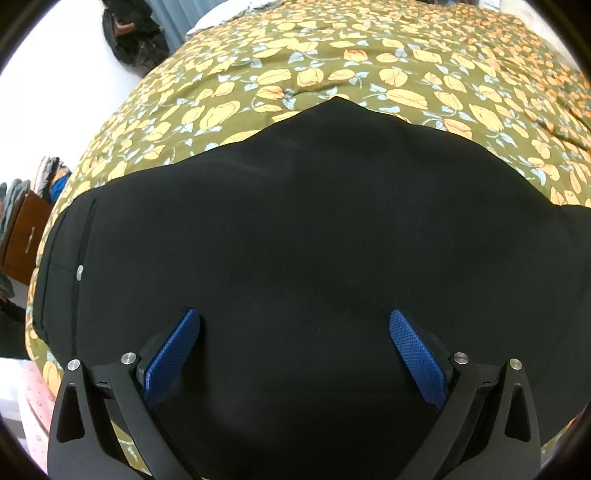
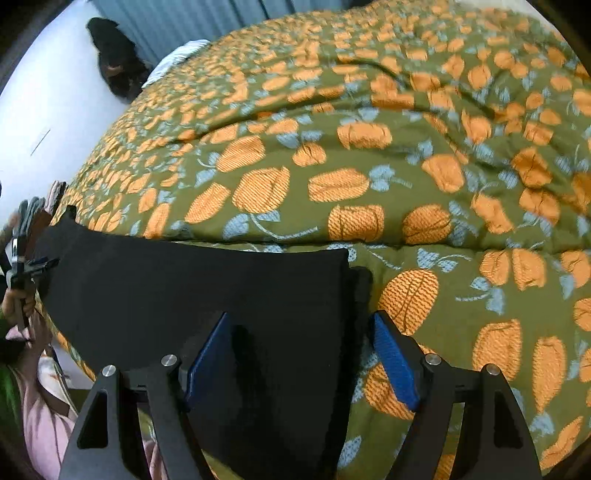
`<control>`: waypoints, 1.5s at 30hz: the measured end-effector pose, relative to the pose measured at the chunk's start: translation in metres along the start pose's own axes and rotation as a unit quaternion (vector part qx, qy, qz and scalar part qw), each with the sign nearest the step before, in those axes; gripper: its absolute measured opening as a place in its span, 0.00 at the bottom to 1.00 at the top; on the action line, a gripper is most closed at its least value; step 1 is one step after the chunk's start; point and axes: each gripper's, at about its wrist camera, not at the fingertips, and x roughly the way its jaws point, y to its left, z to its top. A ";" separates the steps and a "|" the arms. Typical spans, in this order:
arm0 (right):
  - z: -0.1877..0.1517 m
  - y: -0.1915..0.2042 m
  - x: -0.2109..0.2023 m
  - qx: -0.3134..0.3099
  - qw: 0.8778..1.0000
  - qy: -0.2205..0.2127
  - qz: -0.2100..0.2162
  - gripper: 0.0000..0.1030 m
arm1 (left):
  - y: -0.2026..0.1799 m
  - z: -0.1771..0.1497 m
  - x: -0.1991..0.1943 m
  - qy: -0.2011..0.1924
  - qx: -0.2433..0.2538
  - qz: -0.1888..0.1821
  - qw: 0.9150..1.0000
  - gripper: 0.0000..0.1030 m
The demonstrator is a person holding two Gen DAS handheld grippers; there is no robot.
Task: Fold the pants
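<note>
Black pants (image 1: 295,240) lie spread flat on a green bedspread with orange flowers (image 1: 369,66). Their waistband with a small silver button (image 1: 79,272) is at the left in the left wrist view. My left gripper (image 1: 293,325) is open, its blue pads wide apart just above the near part of the pants. In the right wrist view the pants' hem end (image 2: 192,291) lies on the bedspread (image 2: 406,166). My right gripper (image 2: 301,325) is open over the hem's right corner, with the left pad over black cloth and the right pad over the bedspread. The left gripper (image 2: 29,266) shows at the far left.
A wooden bedside cabinet (image 1: 26,236) with piled clothes stands left of the bed. A dark bag (image 1: 129,33) sits on the white floor beyond. A white pillow (image 2: 177,55) lies at the bed's far end. The person's pink clothing (image 2: 44,406) is at the near edge.
</note>
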 end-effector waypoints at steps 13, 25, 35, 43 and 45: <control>-0.017 0.018 -0.044 0.035 0.998 -0.047 0.037 0.14 | 0.002 0.000 -0.001 -0.002 -0.002 -0.002 1.000 1.00; -0.021 0.185 -0.026 0.110 0.911 -0.122 0.378 0.12 | 0.007 -0.012 -0.013 -0.003 -0.002 -0.032 0.999 0.99; 0.016 0.441 0.092 0.059 0.919 -0.082 0.380 0.60 | 0.051 -0.032 -0.030 -0.023 -0.032 -0.093 0.995 0.99; -0.018 0.436 0.046 -0.011 0.959 -0.136 0.248 0.85 | 0.079 -0.046 -0.064 -0.061 -0.079 -0.199 0.975 0.98; -0.033 0.402 0.028 0.010 0.968 -0.154 0.200 0.87 | 0.058 -0.045 -0.082 -0.086 -0.039 -0.246 0.965 0.95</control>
